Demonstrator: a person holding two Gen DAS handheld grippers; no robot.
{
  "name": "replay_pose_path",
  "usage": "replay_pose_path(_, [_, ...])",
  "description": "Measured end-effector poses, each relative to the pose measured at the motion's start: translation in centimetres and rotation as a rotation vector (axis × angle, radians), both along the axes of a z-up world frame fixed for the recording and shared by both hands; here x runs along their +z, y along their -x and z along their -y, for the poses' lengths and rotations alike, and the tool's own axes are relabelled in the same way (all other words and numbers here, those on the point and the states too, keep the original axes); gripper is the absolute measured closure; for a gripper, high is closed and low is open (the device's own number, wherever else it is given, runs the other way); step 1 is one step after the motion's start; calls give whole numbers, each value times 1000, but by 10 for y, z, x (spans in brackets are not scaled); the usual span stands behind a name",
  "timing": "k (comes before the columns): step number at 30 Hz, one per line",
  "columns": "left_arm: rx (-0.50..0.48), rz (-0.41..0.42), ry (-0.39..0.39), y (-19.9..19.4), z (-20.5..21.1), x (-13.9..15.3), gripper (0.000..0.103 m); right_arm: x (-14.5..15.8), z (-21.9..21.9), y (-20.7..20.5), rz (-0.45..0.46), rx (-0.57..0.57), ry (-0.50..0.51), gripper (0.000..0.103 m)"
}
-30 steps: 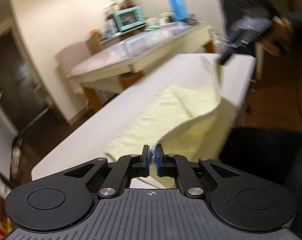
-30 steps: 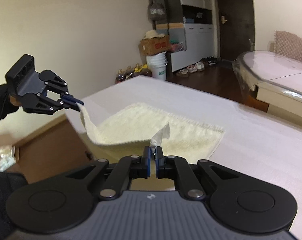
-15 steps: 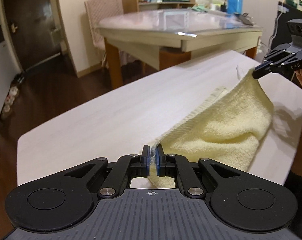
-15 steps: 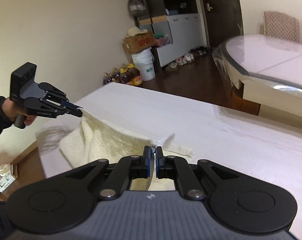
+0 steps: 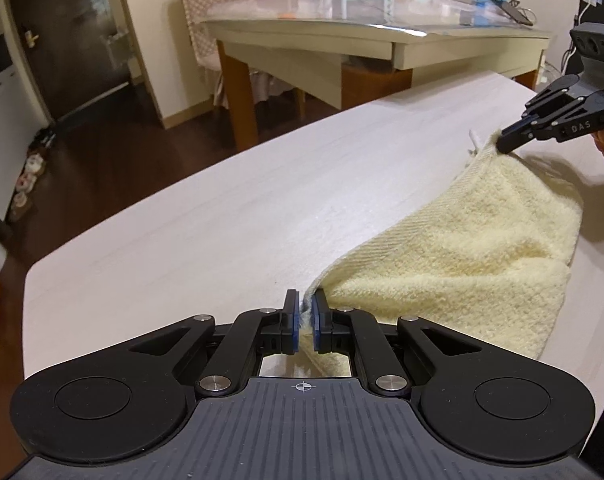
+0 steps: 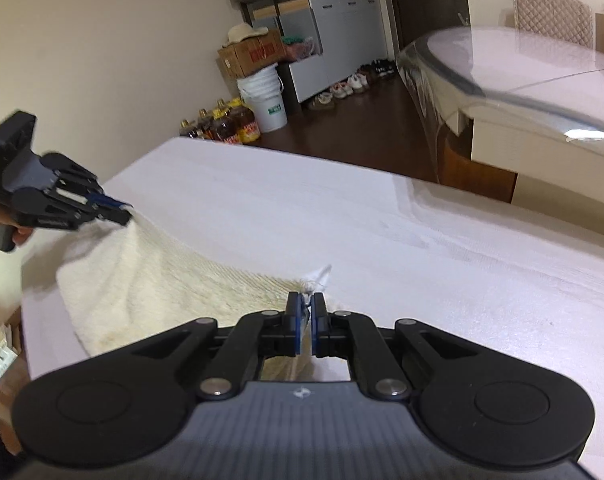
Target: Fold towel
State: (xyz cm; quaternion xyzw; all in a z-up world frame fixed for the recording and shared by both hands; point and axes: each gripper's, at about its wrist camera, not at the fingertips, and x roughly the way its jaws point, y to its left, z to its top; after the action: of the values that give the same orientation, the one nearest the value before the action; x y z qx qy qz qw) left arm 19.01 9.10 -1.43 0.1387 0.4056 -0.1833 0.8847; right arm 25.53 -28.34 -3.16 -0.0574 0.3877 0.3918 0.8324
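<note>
Both sets of fingers are nearly closed on cloth: our left gripper pinches one corner of the yellow towel, our right gripper pinches the neighbouring corner, the one with the white tag poking out at 12 o'clock.

Towel hangs as a sagging doubled sheet between the two pinches, its lower part draped on the white table. From the left fingers it runs off toward 2 o'clock; from the right fingers, toward 10 o'clock. Held edge is the long axis here, fairly taut between us.

We judge the fold is mid-carry: held edge is up and over, bare table lies ahead at 12 o'clock in both views. Next move likely turns on laying that edge down square, both hands level. Neither hand looks nearer the landing spot.

Left view shows the right gripper biting the far corner and the towel's rounded fold line at 3 o'clock. Right view shows the left gripper instead, slightly blurred, plus the near table edge at 8 o'clock. Bottom layer's far edge is hidden in both.
</note>
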Motion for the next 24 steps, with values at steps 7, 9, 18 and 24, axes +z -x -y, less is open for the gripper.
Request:
replay_pose_path(7, [16,17,-24,2,-1,-1,84,1,2,5,27,-5,6,86])
replay_pose_path(9, [26,28,-22,2,-4,0,74,5,6,5,44,-30,-12,83])
replay_pose_path(18, [-7,118,-13,39,-7,17,58,28,21,62,51,-31,-76,67])
replay_pose_path(24, [-233,154,20,104,13,15,58,18,20,108,59,-31,4,67])
